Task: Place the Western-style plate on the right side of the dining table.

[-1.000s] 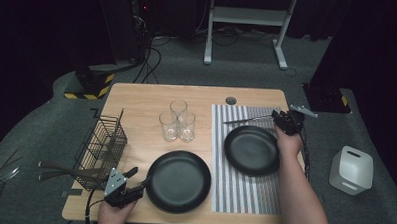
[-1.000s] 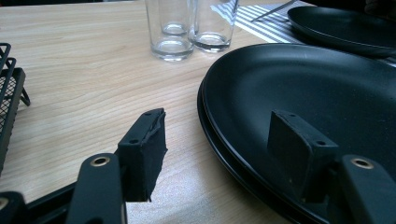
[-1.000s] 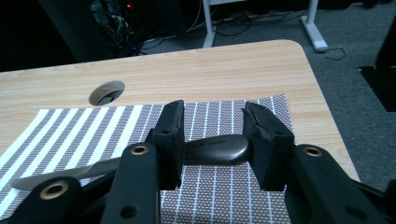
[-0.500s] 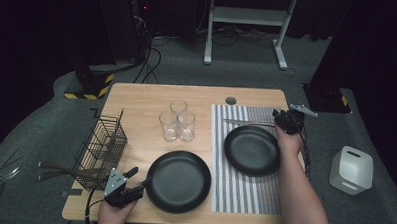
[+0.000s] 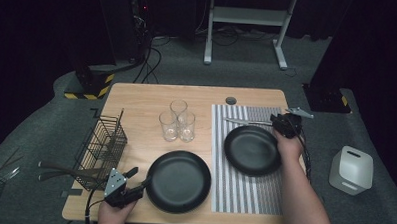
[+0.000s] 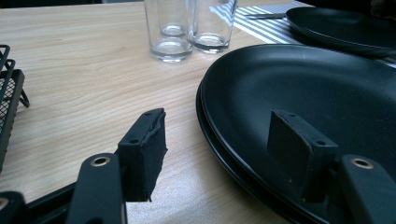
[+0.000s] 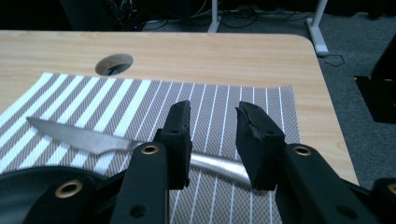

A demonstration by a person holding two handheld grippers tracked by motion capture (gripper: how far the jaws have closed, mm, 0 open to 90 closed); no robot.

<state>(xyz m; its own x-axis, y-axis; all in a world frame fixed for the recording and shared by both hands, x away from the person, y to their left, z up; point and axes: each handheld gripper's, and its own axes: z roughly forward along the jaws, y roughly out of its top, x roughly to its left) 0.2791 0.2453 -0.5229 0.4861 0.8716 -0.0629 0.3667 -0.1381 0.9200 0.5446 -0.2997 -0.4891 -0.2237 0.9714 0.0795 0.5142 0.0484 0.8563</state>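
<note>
Two black plates are on the wooden table. The near plate (image 5: 179,181) lies on bare wood, and my left gripper (image 5: 129,184) is at its left rim. In the left gripper view this gripper (image 6: 219,130) is open, one jaw over the wood and the other over the near plate (image 6: 317,93), with the rim between them. The far plate (image 5: 251,150) rests on a striped placemat (image 5: 238,193). Behind it lies a knife (image 5: 246,122). My right gripper (image 7: 212,126) stands open over the handle of the knife (image 7: 84,137).
Three clear glasses (image 5: 177,122) stand in a cluster mid-table. A black wire basket (image 5: 102,146) at the left edge holds utensils with handles poking out leftward. A cable hole (image 5: 231,100) sits near the far edge. A white container (image 5: 352,170) stands on the floor to the right.
</note>
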